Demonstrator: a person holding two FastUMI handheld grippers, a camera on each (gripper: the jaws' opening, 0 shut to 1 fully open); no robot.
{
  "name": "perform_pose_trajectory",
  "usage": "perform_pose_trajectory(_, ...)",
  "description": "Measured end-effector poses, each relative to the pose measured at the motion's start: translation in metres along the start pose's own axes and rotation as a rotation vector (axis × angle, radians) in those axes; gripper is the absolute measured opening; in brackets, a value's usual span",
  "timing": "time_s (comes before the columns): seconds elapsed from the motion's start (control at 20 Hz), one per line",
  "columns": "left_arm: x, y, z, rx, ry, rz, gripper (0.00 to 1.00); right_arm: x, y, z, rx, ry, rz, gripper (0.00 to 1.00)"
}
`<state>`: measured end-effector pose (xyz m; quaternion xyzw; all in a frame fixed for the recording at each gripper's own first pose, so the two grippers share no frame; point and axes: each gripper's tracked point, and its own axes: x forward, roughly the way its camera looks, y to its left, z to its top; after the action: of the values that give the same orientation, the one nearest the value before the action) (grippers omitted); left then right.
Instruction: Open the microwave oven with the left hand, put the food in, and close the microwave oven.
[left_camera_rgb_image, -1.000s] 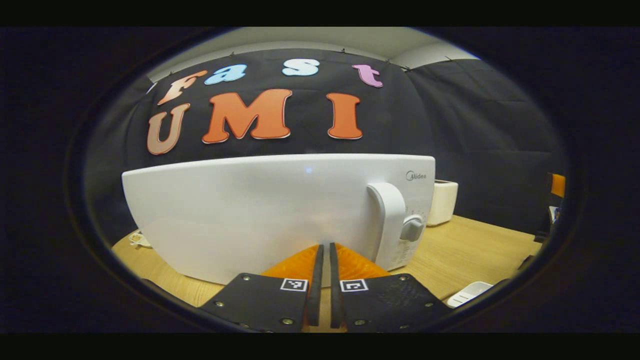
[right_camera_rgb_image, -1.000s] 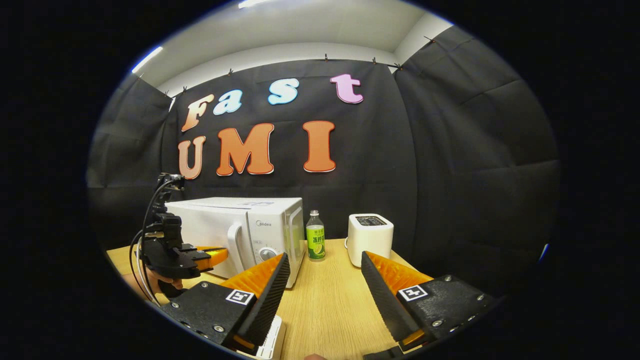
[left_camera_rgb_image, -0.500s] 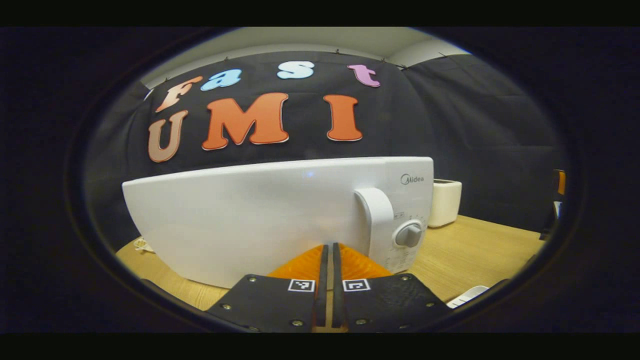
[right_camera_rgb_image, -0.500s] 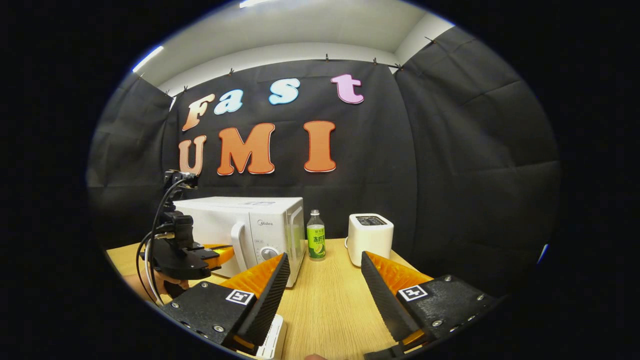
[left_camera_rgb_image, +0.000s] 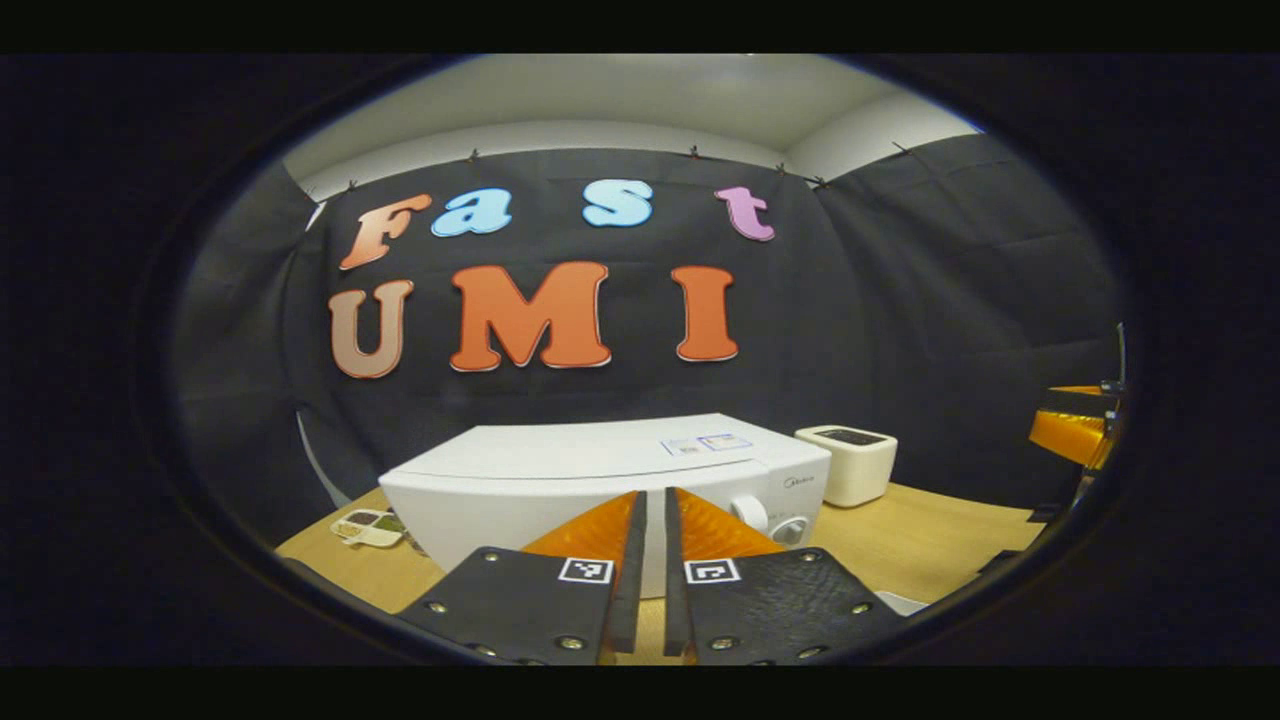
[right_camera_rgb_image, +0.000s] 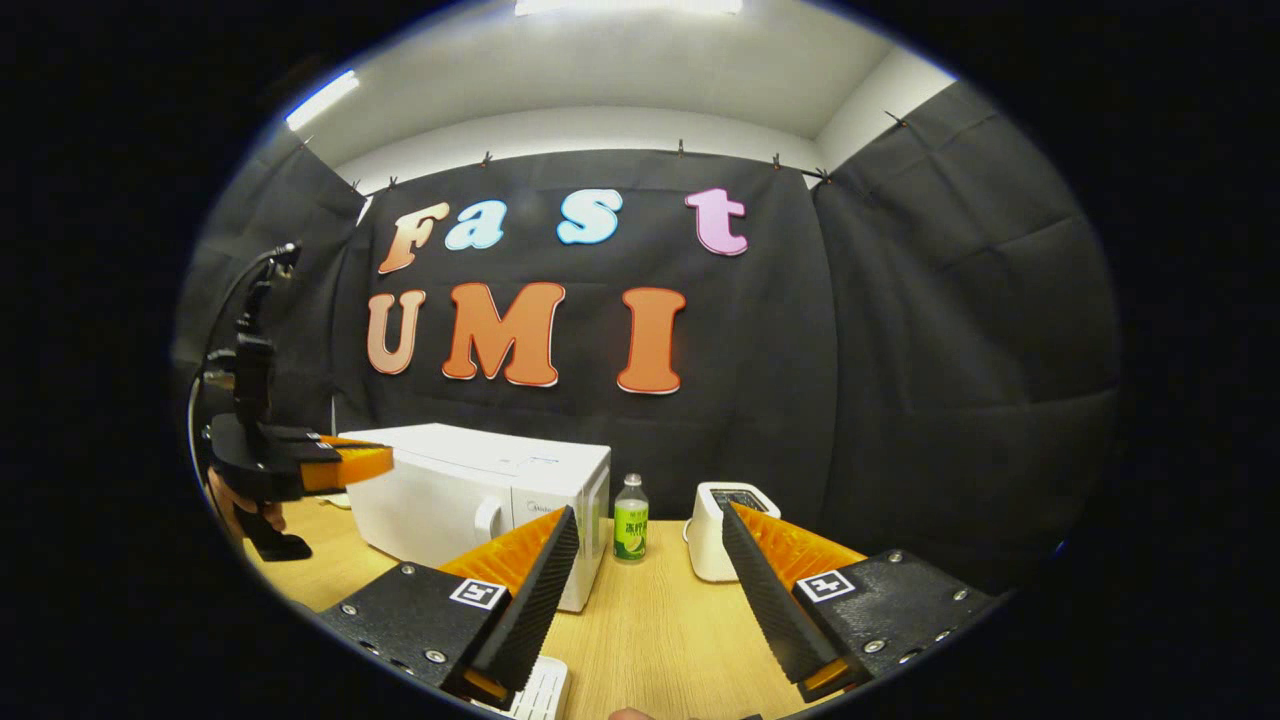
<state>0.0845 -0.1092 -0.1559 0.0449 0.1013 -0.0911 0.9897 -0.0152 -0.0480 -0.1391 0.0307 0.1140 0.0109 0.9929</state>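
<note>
While the left claw (left_camera_rgb_image: 651, 560) hung with fingers together, the microwave (left_camera_rgb_image: 600, 480) sat shut at twelve o'clock. The right claw (right_camera_rgb_image: 648, 590) gaped empty over the bench (right_camera_rgb_image: 650, 630).

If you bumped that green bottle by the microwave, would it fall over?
Probably. The bottle stands tall and narrow on the table, so it looks tippy. Being round, it would likely roll once down.

A white toaster (right_camera_rgb_image: 722, 518) stands on the wooden desk (right_camera_rgb_image: 660, 630) toward its back edge, with a clear bottle with a green label (right_camera_rgb_image: 629, 516) upright just beside it. A small flat packet (left_camera_rgb_image: 368, 526) lies near the desk's far left edge. A white slotted object (right_camera_rgb_image: 532, 692) sits at the near edge.
</note>
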Motion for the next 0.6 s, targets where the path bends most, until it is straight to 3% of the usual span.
perform_pose_trajectory(0.05,-0.011,0.013,0.018,-0.007,-0.012,0.022,0.11,0.002,0.005,0.012,-0.007,-0.008,0.009,0.9)
perform_pose_trajectory(0.1,-0.022,0.025,0.033,-0.013,-0.021,0.039,0.07,0.004,0.009,0.022,-0.008,-0.015,0.015,0.9)
perform_pose_trajectory(0.4,-0.08,0.1,0.095,-0.008,-0.024,0.165,0.2,0.015,0.031,0.086,0.02,-0.06,0.077,0.91)
perform_pose_trajectory(0.6,-0.12,0.127,0.127,0.022,-0.046,0.21,0.47,0.017,0.043,0.123,-0.004,-0.103,0.114,0.91)
